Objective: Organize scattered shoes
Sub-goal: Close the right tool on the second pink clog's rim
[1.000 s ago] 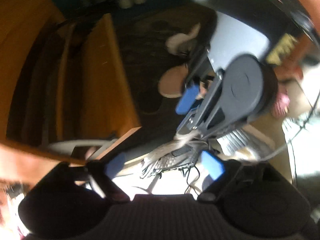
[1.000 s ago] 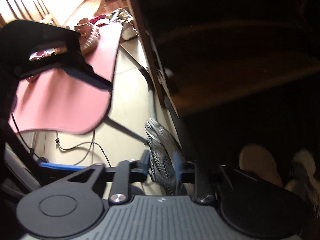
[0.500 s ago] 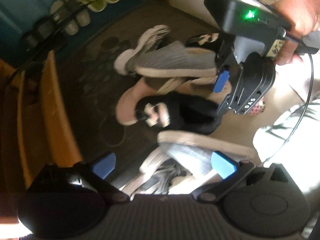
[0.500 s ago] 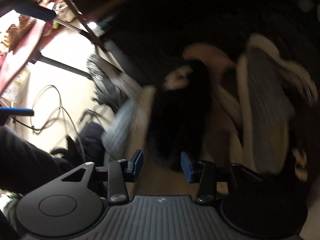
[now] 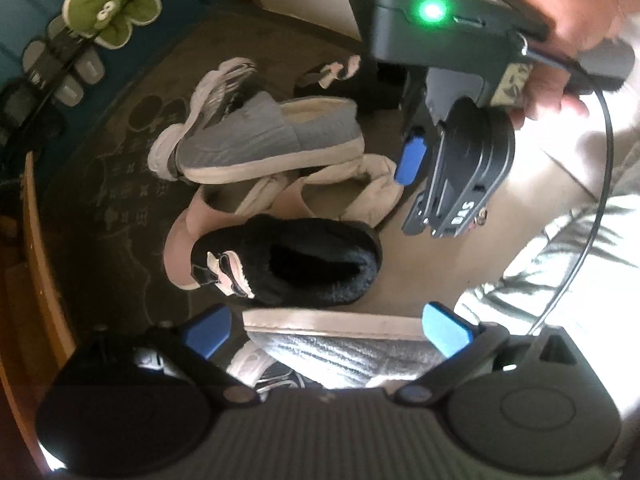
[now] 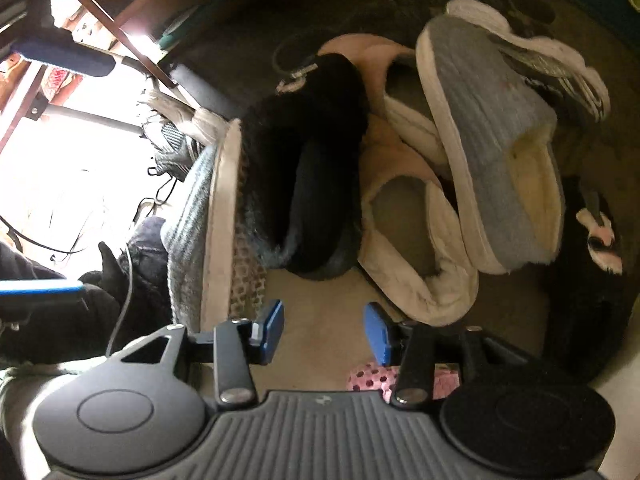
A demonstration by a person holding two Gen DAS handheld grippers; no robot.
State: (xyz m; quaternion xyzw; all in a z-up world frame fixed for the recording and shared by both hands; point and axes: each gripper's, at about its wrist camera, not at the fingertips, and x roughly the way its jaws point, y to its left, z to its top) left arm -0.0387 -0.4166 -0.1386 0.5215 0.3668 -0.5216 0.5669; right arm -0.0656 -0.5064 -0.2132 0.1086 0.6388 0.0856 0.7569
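- While the pile lies this tangled, you have most of the sorting left: only the grey slippers [image 5: 64, 68] lined along the dark mat's [image 5: 120, 184] far left edge look ordered.
- Your left gripper [image 5: 326, 330] hangs wide apart and empty, above the grey ribbed slipper with the white sole [image 5: 340, 344].
- Centre: the black fluffy slipper [image 5: 304, 260] lies on the pink one [image 5: 180, 240].
- Your right gripper [image 6: 324, 330] is opening over bare floor, holding nothing.
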